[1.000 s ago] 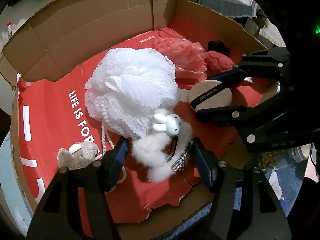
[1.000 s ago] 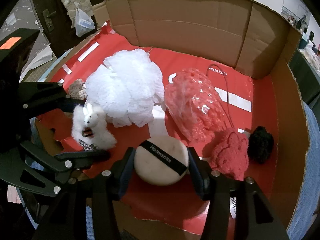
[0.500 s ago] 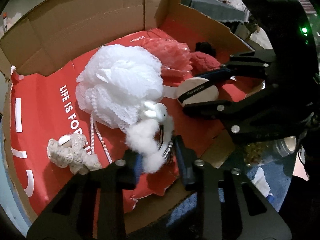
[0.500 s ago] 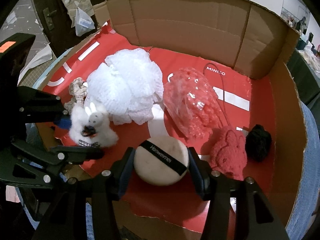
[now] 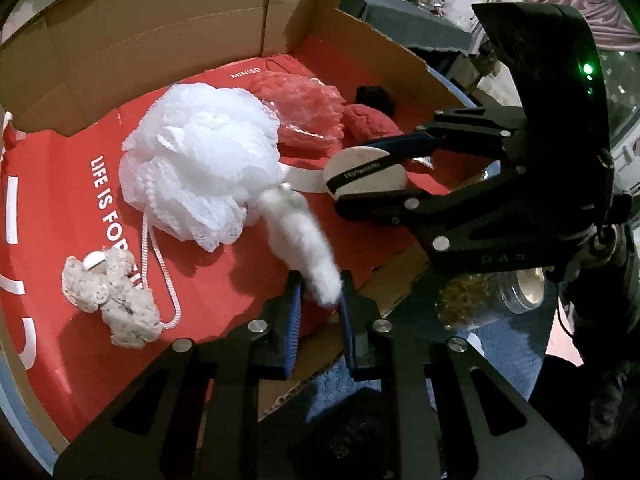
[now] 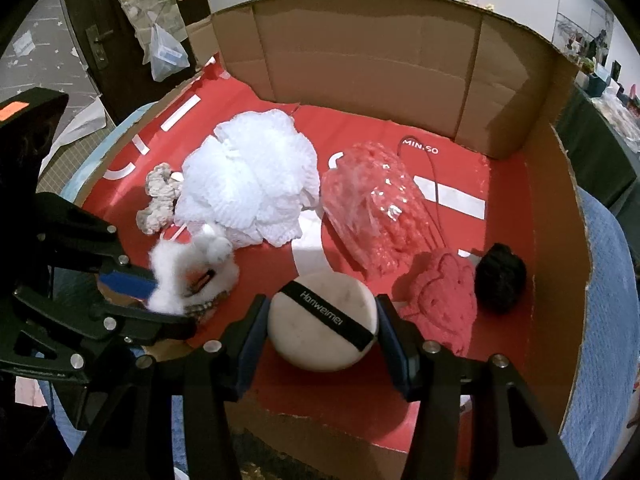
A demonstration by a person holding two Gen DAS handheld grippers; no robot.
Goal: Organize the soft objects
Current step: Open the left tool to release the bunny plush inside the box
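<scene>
Left wrist view: the left gripper (image 5: 318, 300) pinches the fluffy white plush rabbit (image 5: 304, 240) above a red paper sheet (image 5: 60, 184) lining a brown cardboard box (image 5: 160, 28); a white mesh bath pouf (image 5: 200, 160) lies just beyond, a dark-clothed cluttered table (image 5: 400, 12) behind

Right wrist view: the right gripper (image 6: 320, 328) clamps a round cream powder puff with black strap (image 6: 324, 324) near the box's front edge; a dark door (image 6: 96, 32) and hanging plastic bags (image 6: 164, 52) stand behind

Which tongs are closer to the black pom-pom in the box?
Right. The right tongs, clamped on the round powder puff, sit nearer the black pom-pom; the left tongs grip the white plush bunny farther away.
</scene>
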